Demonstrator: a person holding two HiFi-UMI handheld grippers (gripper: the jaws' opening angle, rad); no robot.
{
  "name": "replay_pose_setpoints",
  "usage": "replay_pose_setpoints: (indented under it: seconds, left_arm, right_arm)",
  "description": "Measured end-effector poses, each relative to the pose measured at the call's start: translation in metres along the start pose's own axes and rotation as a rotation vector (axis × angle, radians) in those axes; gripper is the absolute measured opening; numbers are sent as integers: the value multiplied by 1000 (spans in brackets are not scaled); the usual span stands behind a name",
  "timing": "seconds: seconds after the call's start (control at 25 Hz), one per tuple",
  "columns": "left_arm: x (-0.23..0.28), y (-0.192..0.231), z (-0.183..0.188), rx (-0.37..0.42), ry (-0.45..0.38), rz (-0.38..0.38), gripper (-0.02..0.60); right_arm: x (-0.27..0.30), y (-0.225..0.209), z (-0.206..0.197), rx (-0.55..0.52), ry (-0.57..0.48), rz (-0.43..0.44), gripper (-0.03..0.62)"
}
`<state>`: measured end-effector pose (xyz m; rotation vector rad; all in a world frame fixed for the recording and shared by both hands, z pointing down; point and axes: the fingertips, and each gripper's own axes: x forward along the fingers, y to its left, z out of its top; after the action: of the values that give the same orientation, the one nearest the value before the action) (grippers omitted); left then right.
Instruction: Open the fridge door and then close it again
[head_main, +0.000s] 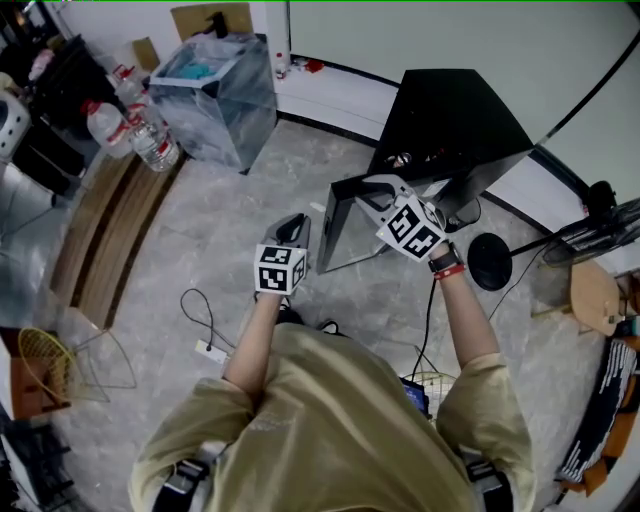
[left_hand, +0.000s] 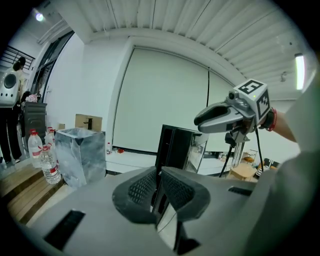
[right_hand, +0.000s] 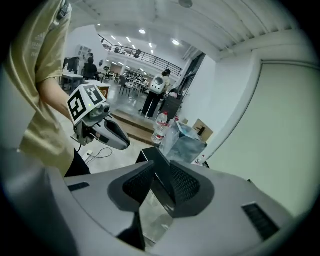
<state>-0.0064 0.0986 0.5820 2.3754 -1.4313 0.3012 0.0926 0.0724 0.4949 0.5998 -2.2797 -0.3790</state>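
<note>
A small black fridge (head_main: 455, 120) stands on the grey floor with its door (head_main: 338, 228) swung open toward me. My right gripper (head_main: 372, 192) is at the door's top edge. In the right gripper view the black door edge (right_hand: 151, 156) runs between the jaws of the right gripper (right_hand: 160, 176), with a gap left at one pad. My left gripper (head_main: 293, 230) hangs to the left of the door, apart from it. In the left gripper view its jaws (left_hand: 159, 175) are shut on nothing, and the fridge (left_hand: 175, 147) stands beyond them.
A foil-wrapped bin (head_main: 220, 95) and water bottles (head_main: 140, 135) stand at the back left beside wooden planks (head_main: 110, 230). A power strip with cable (head_main: 210, 350) lies by my feet. A stand's round base (head_main: 490, 262) and a wooden stool (head_main: 595, 295) are on the right.
</note>
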Motion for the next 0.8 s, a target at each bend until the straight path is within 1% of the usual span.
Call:
replay_pose_setpoints:
  seconds: [0.12, 0.24, 0.36, 0.48, 0.6, 0.68, 0.8]
  left_arm:
    - [7, -2, -15, -1, 39, -20, 32]
    - [14, -8, -28, 6, 74, -59, 68]
    - [20, -14, -39, 25, 111, -98, 95]
    - [30, -22, -52, 53, 155, -135, 147]
    - [43, -34, -65, 81, 193, -174, 191]
    - [53, -42, -74, 89, 219, -190, 202]
    - [69, -43, -88, 76, 250, -193, 203]
  right_arm:
    - [4, 1, 0, -53, 24, 36, 134]
    - [11, 4, -1, -109, 53, 67, 163]
    - [18, 10, 0, -150, 78, 102, 178]
    - [24, 13, -3, -186, 99, 134, 195]
    - [27, 13, -6, -205, 112, 148, 202]
    - [28, 13, -6, -208, 117, 150, 202]
    - [31, 12, -5, -203, 119, 148, 202]
